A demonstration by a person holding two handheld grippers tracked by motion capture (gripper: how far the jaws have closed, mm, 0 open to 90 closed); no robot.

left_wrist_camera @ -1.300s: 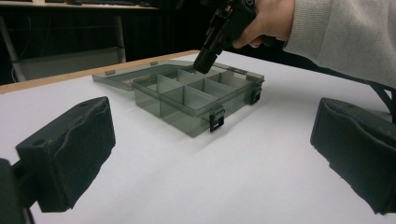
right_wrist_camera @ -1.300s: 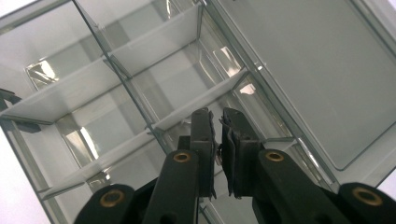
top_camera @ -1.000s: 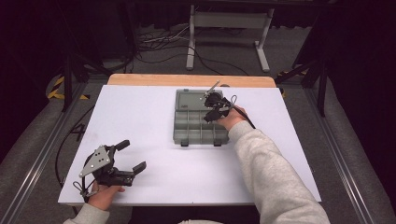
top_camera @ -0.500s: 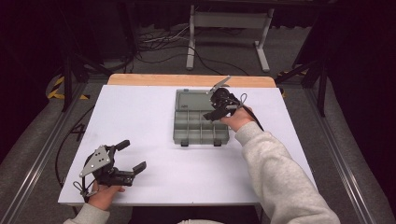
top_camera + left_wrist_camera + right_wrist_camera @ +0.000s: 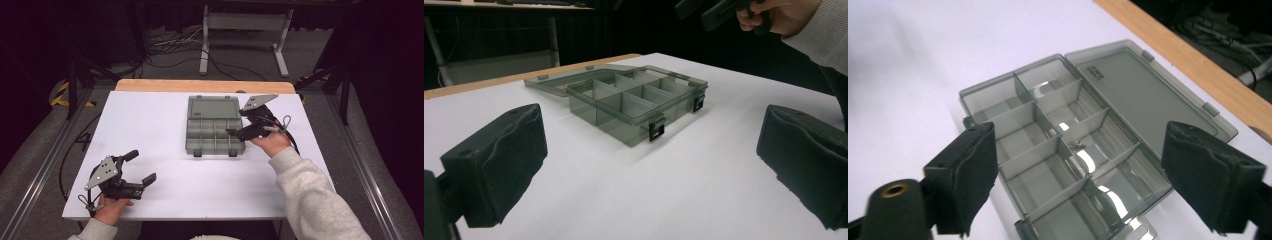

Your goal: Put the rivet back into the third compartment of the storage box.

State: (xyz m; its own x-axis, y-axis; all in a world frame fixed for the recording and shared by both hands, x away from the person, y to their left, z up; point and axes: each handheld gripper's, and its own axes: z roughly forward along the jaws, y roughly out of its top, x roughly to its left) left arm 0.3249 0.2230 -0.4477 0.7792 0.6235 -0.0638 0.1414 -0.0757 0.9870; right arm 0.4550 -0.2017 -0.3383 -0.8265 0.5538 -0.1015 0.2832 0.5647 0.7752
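Down at the near left corner of the white desk [image 5: 165, 125]: left gripper [image 5: 134, 169], held in a hand, jaws spread wide, nothing between them, just bare desk. Seen from its own camera, two black pads [image 5: 499, 160] far apart, pointing across the desk at the box.

Further along, near the middle and toward the far edge: grey see-through box [image 5: 215, 134], lying flat on the desk, lid [image 5: 214, 107] flipped all the way open and resting on the desk behind it. Split inside into small square bins by thin walls. Two dark clips [image 5: 656, 131] on the front side. One tiny shiny bit [image 5: 1076, 144] in a middle bin, too small to tell what.

Then at the right side of the box: right gripper [image 5: 234, 129], held in a hand with a light grey sleeve [image 5: 320, 200], up in the air just beside and above the box's right edge. Jaws just been opening, now wide, nothing between the pads, not touching the box.
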